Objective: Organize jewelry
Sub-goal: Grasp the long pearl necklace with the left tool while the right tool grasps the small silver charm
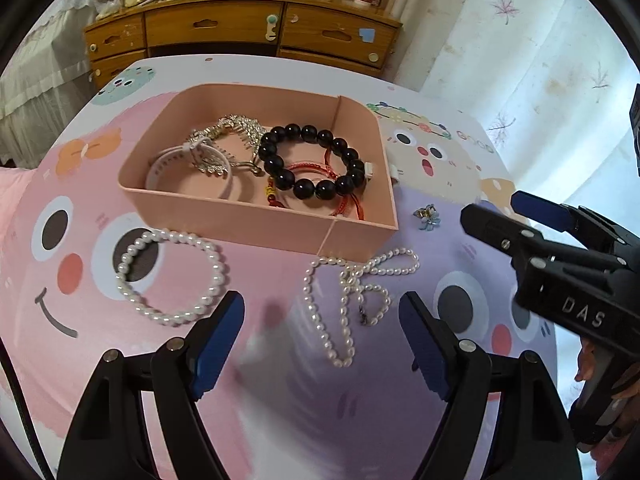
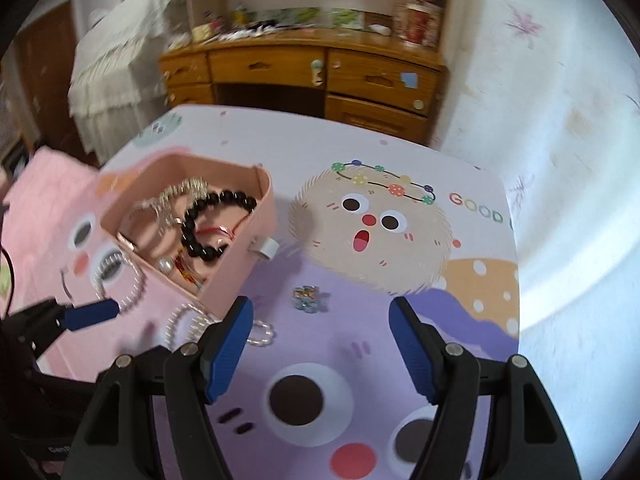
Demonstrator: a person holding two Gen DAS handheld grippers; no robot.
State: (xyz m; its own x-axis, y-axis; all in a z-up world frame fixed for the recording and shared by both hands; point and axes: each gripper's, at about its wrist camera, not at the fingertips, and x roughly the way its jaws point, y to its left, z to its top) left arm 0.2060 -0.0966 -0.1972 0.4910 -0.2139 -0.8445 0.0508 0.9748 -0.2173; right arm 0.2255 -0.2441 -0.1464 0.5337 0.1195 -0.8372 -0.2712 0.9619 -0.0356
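Here the pink tray (image 1: 256, 216) sits on the cartoon-printed counter (image 1: 280, 400), holding a black bead bracelet (image 1: 310, 162), a red cord bracelet (image 1: 320, 172), a white strap (image 1: 188, 168) and a sparkly comb (image 1: 236, 128). Just in front of the tray lie a pearl bracelet (image 1: 172, 276) and a pearl necklace (image 1: 344, 292); a small flower charm (image 1: 428, 216) rests beside its right corner. The left hand-held gripper (image 1: 322, 320) hovers spread wide and empty near the pearls. The right hand-held gripper (image 2: 322, 326) is likewise wide and empty, near the charm.

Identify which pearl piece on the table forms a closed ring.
The pearl bracelet, left of the open left gripper; the pearl necklace beside it sprawls in tangled loops.
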